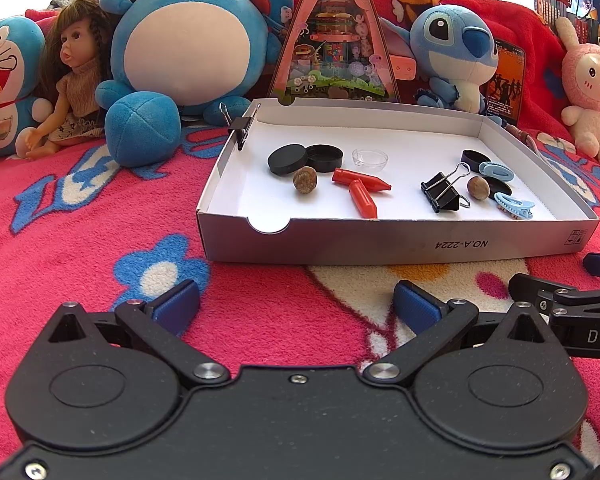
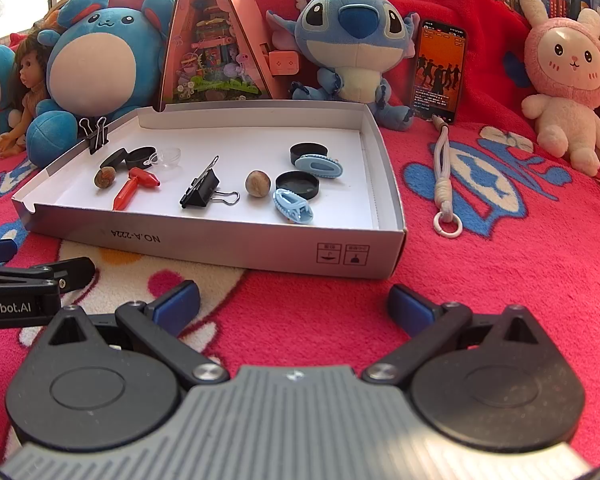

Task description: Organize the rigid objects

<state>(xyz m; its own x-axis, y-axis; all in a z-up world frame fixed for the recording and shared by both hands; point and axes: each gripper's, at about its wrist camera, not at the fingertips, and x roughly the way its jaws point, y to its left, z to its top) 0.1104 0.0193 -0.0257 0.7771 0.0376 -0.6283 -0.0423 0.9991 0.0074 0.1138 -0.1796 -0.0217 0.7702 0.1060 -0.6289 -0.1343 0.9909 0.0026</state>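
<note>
Left wrist view shows both our grippers, left gripper (image 1: 296, 304) and right gripper (image 2: 294, 304), gaping empty short of the box (image 1: 380, 240), so we should reach over its wall for the binder clip (image 1: 440, 192).

Your wrist cameras are both looking forward low over the blanket, sharing the nearby cardboard tray (image 1: 380, 240) (image 2: 236, 246).

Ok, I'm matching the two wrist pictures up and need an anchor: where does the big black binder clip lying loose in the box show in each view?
Left wrist: the binder clip lies right of centre on the box floor, left of a brown nut.
Right wrist: the binder clip lies near the middle of the box, again left of the nut.
Shared landmark: the box front wall, printed NO.A-2224.
</note>
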